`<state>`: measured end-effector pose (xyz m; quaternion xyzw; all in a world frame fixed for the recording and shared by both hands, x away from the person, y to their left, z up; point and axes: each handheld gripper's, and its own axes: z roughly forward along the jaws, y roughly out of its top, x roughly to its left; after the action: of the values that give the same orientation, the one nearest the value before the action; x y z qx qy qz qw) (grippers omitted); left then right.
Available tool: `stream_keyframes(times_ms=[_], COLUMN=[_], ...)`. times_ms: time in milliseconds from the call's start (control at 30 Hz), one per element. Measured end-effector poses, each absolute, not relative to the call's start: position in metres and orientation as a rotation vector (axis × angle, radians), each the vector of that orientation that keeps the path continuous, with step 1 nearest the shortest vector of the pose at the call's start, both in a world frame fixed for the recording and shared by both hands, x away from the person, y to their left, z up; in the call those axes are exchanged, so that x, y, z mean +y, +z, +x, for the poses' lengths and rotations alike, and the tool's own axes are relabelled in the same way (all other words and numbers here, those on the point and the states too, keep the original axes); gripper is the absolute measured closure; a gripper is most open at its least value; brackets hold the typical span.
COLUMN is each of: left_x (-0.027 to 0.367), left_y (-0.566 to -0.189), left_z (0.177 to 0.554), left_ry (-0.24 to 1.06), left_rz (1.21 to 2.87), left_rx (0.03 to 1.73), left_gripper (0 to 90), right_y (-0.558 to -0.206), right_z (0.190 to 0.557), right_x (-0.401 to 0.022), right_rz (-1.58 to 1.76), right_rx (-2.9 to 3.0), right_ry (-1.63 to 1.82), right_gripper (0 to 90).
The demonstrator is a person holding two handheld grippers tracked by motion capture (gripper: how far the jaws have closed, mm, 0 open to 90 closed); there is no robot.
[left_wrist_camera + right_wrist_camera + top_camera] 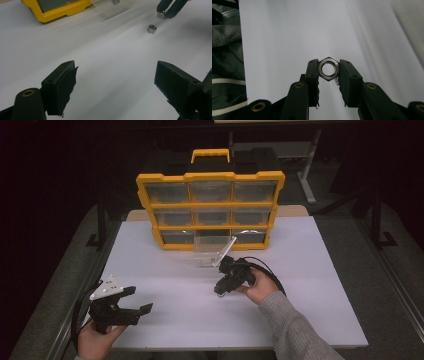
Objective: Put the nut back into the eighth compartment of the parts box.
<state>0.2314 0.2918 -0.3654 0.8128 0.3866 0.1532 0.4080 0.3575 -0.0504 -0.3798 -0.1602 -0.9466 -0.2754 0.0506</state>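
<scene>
My right gripper (329, 71) is clamped on a steel hex nut (328, 69), one pad on each of two opposite flats, the bore facing the camera. In the high view this gripper (223, 287) hangs just above the white tabletop (320, 285), near the clear drawer (212, 251) pulled out of the yellow organizer (210, 210). The nut is small, rigid, light and smooth; I judge it will slip or twist if gripped on its corners, so the flats are the correct hold. A second nut (151, 28) lies loose on the tabletop. My left gripper (116, 82) stands open and empty, well apart.
</scene>
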Motion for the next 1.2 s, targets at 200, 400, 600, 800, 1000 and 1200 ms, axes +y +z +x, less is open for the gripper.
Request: stream_keyframes(times_ms=[200, 400, 600, 800, 1000, 1200], left_x=[0.292, 0.292, 0.292, 0.293, 0.293, 0.293], left_y=[-0.365, -0.365, -0.364, -0.364, -0.363, -0.363], left_z=[0.231, 0.231, 0.231, 0.231, 0.231, 0.231], left_ry=[0.386, 0.388, 0.386, 0.386, 0.385, 0.387], left_rz=[2.048, 2.051, 2.053, 2.047, 2.044, 2.044], left_rx=[0.975, 0.974, 0.977, 0.978, 0.978, 0.975], left_gripper=[16.9, 16.9, 16.9, 16.9, 16.9, 16.9], right_y=[-0.363, -0.347, -0.33, -0.315, -0.304, -0.293], right_z=[0.365, 0.373, 0.381, 0.392, 0.403, 0.412], right_x=[-0.055, -0.06, -0.063, -0.064, -0.062, -0.06], right_rz=[-0.514, -0.536, -0.541, -0.558, -0.562, -0.582], right_rx=[-2.881, -2.874, -2.89, -2.897, -2.903, -2.917], right_ry=[-0.869, -0.909, -0.924, -0.949, -0.959, -0.957], right_gripper=[69.1, 69.1, 69.1, 69.1, 69.1, 69.1])
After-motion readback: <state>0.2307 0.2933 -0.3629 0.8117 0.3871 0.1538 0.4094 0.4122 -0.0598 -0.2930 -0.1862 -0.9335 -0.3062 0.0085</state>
